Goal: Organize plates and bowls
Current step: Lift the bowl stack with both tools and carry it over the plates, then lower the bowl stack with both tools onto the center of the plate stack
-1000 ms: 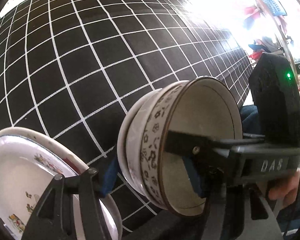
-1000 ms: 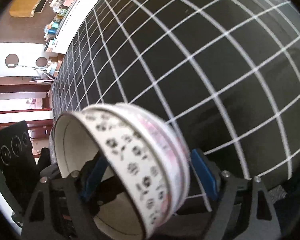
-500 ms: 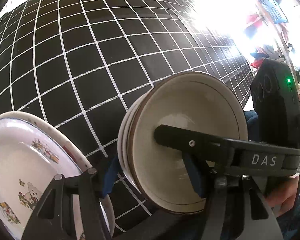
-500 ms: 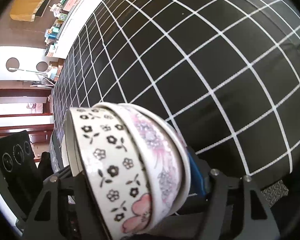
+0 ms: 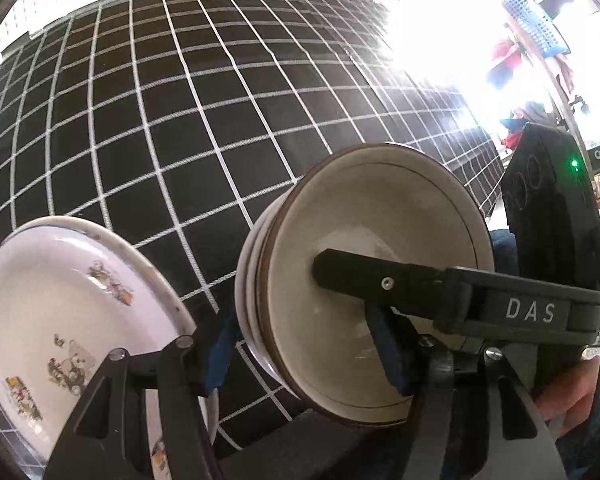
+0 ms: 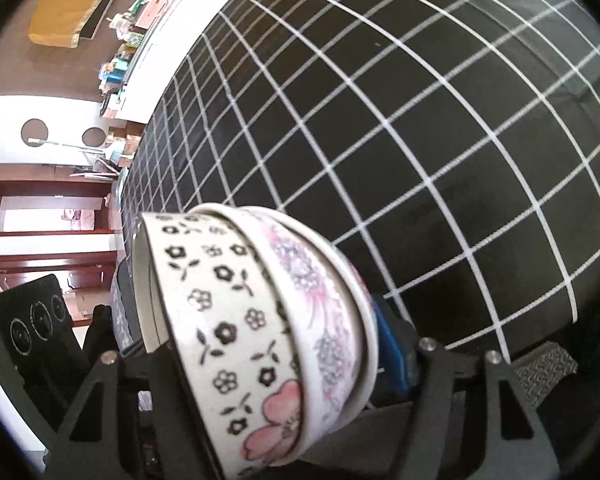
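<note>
Left wrist view: left gripper [image 5: 306,354] and right gripper [image 6: 260,364] both clamp the tilted bowl stack [image 5: 364,284]; uneven squeeze could slip it onto the plate [image 5: 60,312] lower left.

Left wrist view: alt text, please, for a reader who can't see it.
The left gripper and right gripper both clamp a nested stack of bowls tipped on edge above a black grid tablecloth. A cartoon-printed plate sits at lower left.
</note>
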{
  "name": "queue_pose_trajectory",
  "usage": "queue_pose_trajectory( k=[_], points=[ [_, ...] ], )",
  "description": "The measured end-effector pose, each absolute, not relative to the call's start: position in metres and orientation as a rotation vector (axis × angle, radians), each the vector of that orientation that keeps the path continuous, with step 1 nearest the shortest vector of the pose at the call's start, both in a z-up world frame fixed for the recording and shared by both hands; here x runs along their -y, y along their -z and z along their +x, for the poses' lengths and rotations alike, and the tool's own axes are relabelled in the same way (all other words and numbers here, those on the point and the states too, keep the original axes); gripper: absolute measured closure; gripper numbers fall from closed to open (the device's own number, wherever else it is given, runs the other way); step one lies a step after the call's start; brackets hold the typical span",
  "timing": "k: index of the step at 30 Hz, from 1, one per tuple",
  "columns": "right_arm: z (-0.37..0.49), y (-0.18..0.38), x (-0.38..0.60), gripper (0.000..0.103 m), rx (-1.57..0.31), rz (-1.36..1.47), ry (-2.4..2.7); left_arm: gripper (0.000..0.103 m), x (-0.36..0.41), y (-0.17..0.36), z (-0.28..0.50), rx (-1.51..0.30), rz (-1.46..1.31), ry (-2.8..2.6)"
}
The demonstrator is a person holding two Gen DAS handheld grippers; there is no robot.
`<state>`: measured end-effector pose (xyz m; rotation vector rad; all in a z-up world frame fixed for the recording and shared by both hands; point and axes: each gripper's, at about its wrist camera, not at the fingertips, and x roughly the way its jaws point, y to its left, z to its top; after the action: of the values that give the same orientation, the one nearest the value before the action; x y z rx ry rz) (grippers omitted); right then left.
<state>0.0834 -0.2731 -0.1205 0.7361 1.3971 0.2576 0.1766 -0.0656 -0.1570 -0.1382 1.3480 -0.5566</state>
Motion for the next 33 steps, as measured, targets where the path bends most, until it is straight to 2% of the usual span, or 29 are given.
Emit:
queue_pose_trajectory(
  k=[10,16,21,33],
  points=[
    [0.106,0.08,0.213,0.033,-1.389,0.609,-0.357,0.043,0.012,0.108,0.173,-1.261,-0.199,0.478],
    [0.122,0.077,0.168,0.033,-1.413,0.549,-0.438,0.043,-0.04,0.091,0.168,-1.232,-0.244,0.391],
    [0.135,0.088,0.128,0.033,-1.451,0.499,-0.488,0.043,-0.08,0.096,0.168,-1.241,-0.284,0.328],
    [0.161,0.118,0.074,0.033,-1.532,0.423,-0.509,0.043,-0.119,0.133,0.162,-1.281,-0.354,0.275]
  ],
)
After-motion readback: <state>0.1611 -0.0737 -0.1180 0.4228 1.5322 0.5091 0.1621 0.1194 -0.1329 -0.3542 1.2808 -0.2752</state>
